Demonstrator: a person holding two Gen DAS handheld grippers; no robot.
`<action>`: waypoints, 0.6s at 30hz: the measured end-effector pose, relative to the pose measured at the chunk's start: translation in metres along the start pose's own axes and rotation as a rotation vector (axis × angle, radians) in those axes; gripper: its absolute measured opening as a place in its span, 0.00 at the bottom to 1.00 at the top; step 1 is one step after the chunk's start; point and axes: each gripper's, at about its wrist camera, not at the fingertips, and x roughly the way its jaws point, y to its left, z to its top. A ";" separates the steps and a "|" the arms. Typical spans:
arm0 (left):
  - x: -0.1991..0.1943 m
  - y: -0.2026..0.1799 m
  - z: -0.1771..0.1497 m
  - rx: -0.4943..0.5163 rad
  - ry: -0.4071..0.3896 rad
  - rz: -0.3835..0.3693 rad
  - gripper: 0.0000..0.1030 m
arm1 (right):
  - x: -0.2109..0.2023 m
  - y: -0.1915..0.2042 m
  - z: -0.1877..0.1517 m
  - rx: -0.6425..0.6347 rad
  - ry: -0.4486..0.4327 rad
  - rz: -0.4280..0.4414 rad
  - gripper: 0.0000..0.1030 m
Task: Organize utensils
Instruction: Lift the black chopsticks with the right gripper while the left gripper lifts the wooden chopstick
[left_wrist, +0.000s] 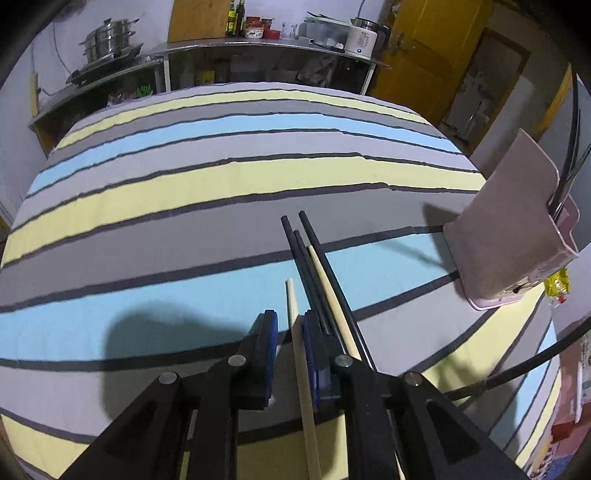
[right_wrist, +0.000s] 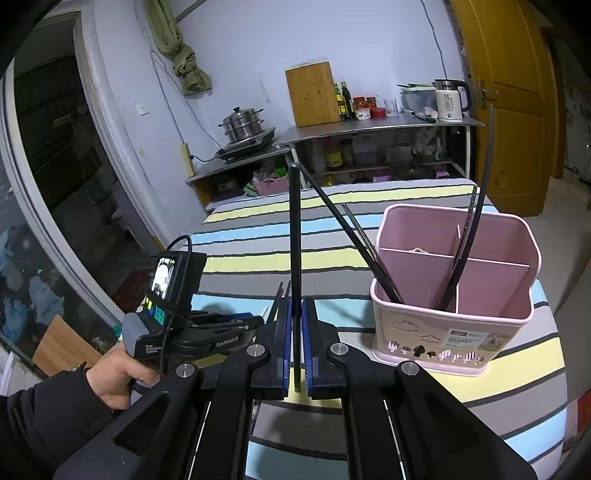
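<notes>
Pinching a black chopstick (right_wrist: 294, 236) upright, the right gripper (right_wrist: 295, 343) was held beside the pink basket (right_wrist: 491, 280). The left gripper (left_wrist: 289, 343), jaws spread, was positioned around a wooden chopstick (left_wrist: 301, 369) on the striped cloth (left_wrist: 184, 229).

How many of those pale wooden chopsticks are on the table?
2. One lies between the fingers of the left claw; the other lies just right, among the black chopsticks. More could be hidden under the claw.
</notes>
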 end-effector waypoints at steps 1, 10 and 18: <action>0.001 -0.002 0.001 0.011 -0.002 0.010 0.13 | 0.000 -0.001 0.000 0.001 0.001 0.000 0.05; 0.004 -0.019 0.002 0.094 0.006 0.092 0.06 | 0.002 -0.006 0.002 0.012 0.002 -0.001 0.05; -0.030 -0.013 0.004 0.069 -0.052 0.055 0.05 | 0.000 -0.004 0.002 0.011 -0.005 -0.002 0.05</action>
